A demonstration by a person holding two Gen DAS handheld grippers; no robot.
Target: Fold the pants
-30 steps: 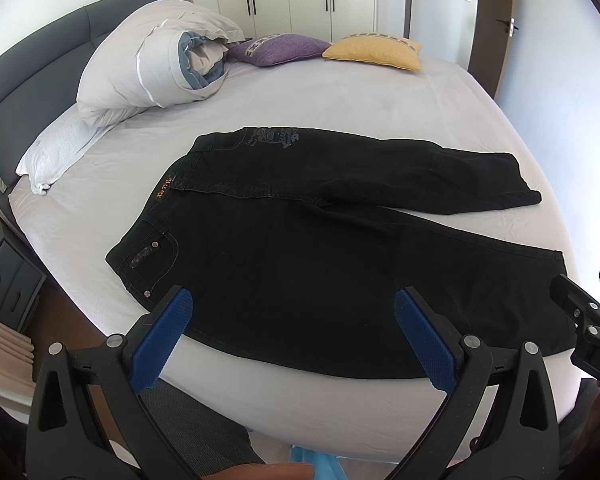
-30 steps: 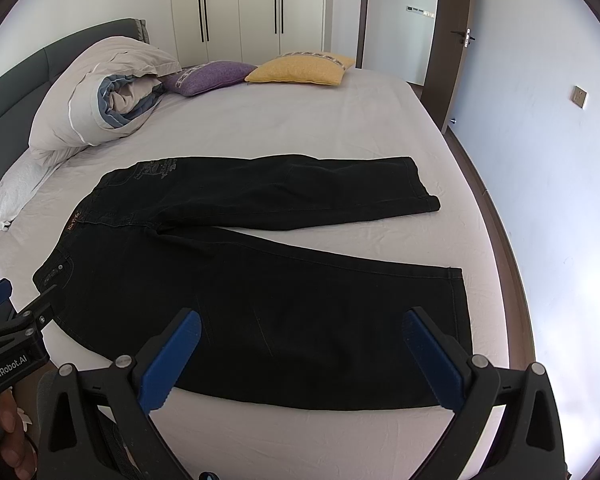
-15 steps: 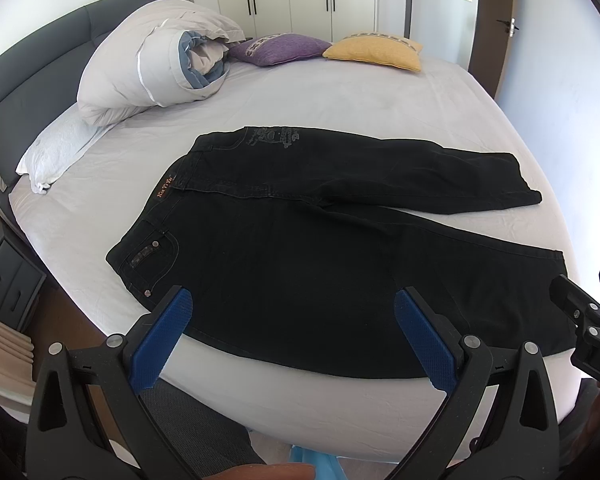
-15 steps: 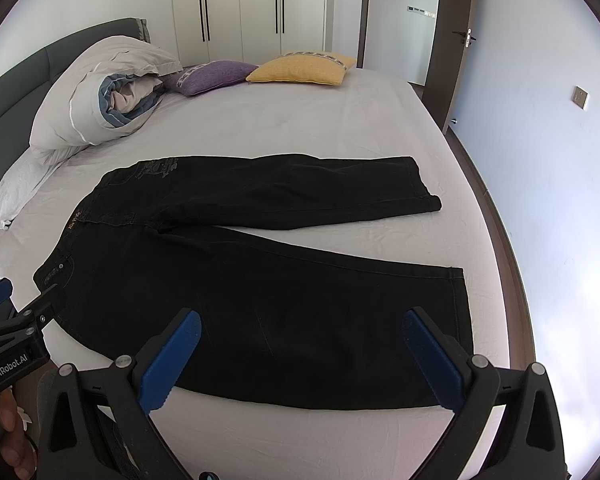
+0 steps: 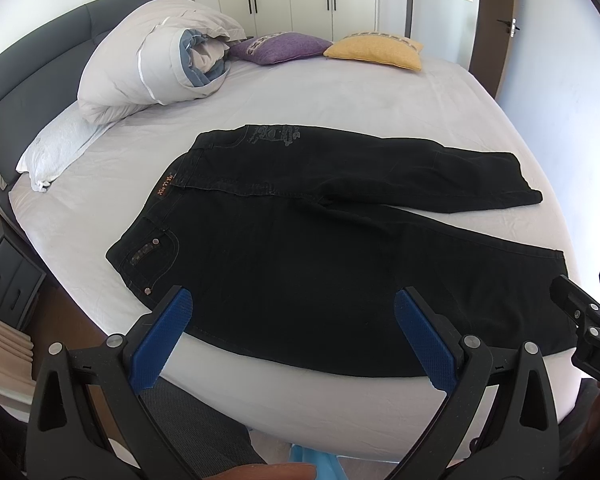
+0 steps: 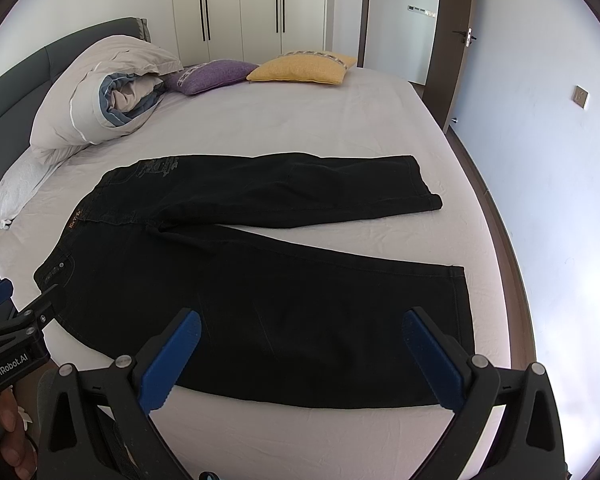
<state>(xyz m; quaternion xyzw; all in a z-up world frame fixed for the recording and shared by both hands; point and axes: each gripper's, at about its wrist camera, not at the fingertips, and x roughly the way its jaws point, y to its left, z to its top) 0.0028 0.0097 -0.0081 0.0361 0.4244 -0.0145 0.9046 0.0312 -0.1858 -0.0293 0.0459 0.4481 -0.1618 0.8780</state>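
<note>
Black pants (image 5: 300, 240) lie flat and spread on a white bed (image 5: 340, 92), waistband to the left, both legs running right and splayed apart. They also show in the right wrist view (image 6: 260, 280). My left gripper (image 5: 292, 312) is open and empty, hovering above the near edge of the seat and thigh area. My right gripper (image 6: 300, 328) is open and empty, above the near leg toward the hem. Each gripper shows at the edge of the other's view: the right one (image 5: 588, 320), the left one (image 6: 12, 320).
A rolled duvet and pillow (image 5: 152, 64) sit at the head of the bed on the left. A purple cushion (image 5: 284, 46) and a yellow cushion (image 5: 374, 52) lie at the far side. A dark nightstand (image 5: 8, 276) stands left of the bed. Wall and door are on the right.
Almost nothing has changed. Both grippers stay open and hover in nearly the same place; the pants have not moved.
</note>
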